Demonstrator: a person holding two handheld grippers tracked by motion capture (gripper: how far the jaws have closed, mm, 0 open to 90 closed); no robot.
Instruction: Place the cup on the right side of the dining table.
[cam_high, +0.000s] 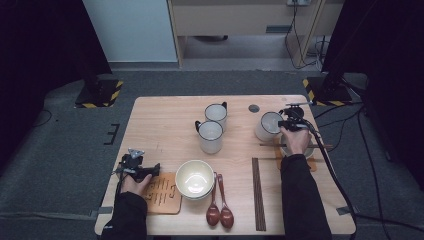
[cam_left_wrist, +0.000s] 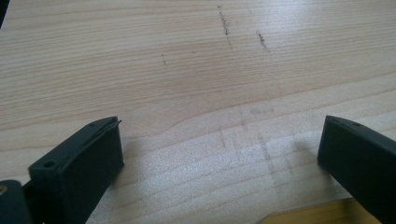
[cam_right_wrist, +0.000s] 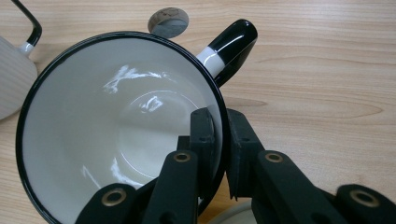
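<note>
A white mug (cam_high: 267, 125) with a black rim and black handle stands at the right back of the wooden table (cam_high: 165, 120). My right gripper (cam_high: 281, 125) is shut on its rim. In the right gripper view one jaw is inside the mug (cam_right_wrist: 116, 116) and the other outside, with the right gripper (cam_right_wrist: 223, 140) pinching the wall near the handle (cam_right_wrist: 233, 44). My left gripper (cam_high: 156, 169) rests low at the front left, beside a wooden trivet (cam_high: 162, 192). The left gripper (cam_left_wrist: 219, 135) is open over bare wood, with nothing between its jaws.
Two more white mugs (cam_high: 216, 114) (cam_high: 210, 136) stand mid-table. A cream bowl (cam_high: 194, 178), two brown spoons (cam_high: 220, 207) and dark chopsticks (cam_high: 258, 192) lie along the front. A white dish (cam_high: 312, 150) sits under the right hand, chopsticks (cam_high: 272, 145) across it. A round grommet (cam_high: 254, 108) is behind the held mug.
</note>
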